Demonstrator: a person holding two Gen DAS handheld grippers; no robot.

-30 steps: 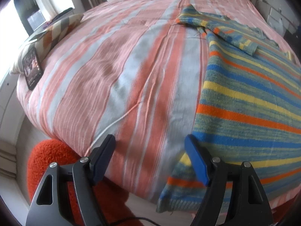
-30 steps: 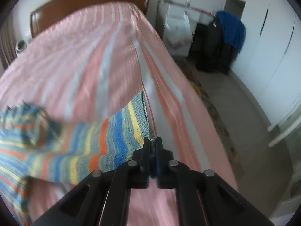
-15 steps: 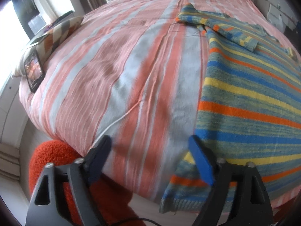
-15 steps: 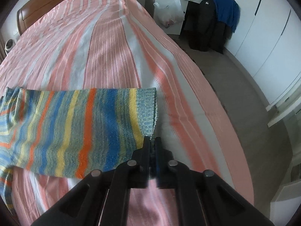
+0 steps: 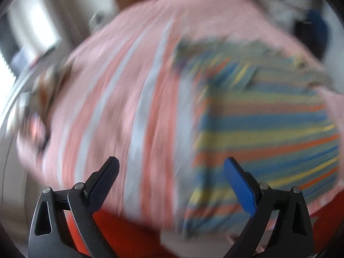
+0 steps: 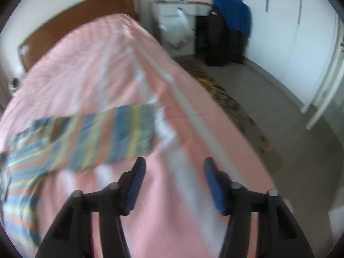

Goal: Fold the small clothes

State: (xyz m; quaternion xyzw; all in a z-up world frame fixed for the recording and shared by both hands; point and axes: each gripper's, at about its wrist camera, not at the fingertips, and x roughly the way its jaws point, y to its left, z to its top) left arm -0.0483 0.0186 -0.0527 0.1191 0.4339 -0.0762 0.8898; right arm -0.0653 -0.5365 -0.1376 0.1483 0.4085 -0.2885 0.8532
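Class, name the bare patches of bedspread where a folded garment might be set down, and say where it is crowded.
Bare bedspread lies left of the striped sweater; more runs from its sleeve to the headboard. The sweater's side is crowded.

Motion blur smears the sweater (image 5: 264,118) and bedspread (image 5: 120,99).

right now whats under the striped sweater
The striped sweater lies flat on the pink striped bedspread, one sleeve stretched across it. Bedspread shows all around it; the part directly beneath is covered, so anything there cannot be seen. Both jaws are open, holding nothing.
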